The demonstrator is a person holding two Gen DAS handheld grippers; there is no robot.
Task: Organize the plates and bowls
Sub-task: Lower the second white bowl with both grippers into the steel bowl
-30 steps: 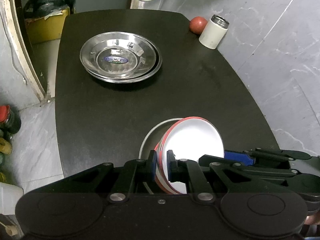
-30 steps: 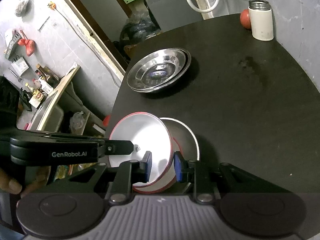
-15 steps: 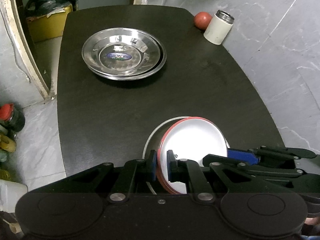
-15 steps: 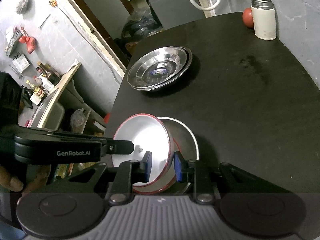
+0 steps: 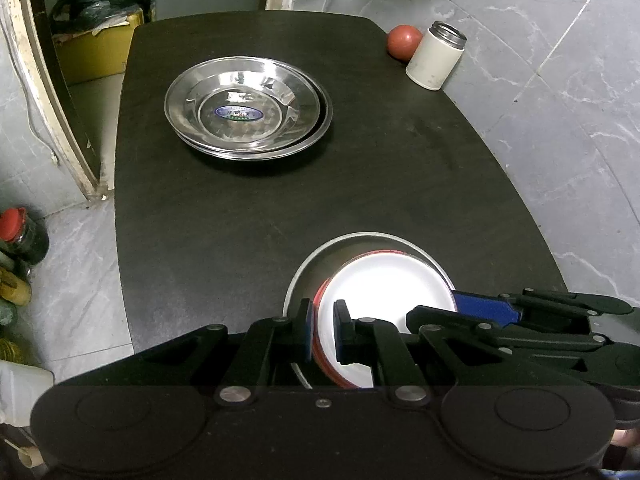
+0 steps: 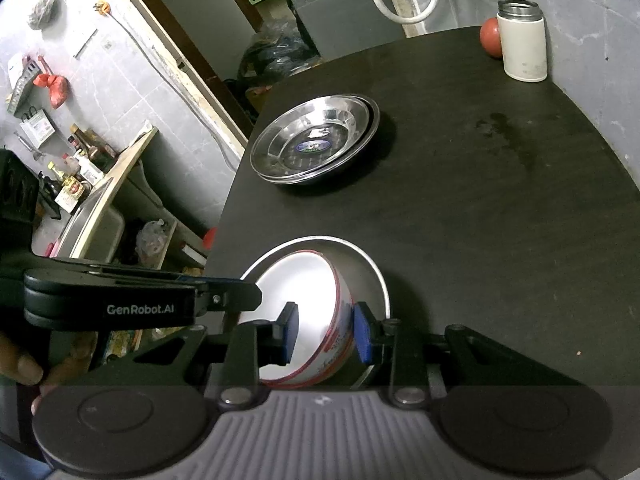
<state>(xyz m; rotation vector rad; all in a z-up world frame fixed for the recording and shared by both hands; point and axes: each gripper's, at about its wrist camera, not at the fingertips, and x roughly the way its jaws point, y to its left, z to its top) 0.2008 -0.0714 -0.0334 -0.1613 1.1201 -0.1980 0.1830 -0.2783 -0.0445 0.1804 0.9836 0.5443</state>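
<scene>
my left claw (image 5: 323, 330) still pinches the red-rimmed bowl (image 5: 384, 300), now lowered into the steel bowl (image 5: 320, 256) ahead; my right claw (image 6: 326, 334) has opened around its rim.

White canister (image 5: 435, 56), red ball (image 5: 404, 41) (touching), yellow bin (image 5: 98, 50)

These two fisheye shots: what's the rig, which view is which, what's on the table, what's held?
There is no robot. A person holds a two-finger claw in each hand, with a camera on each looking along the fingers. One picture is from the left claw, the other from the right claw. Both straddle the rim of a red-rimmed white bowl sitting tilted in a steel bowl; the left looks shut on it, the right's pads stand apart. Also on the dark table: stacked steel plates, a white flask and a red ball.
</scene>
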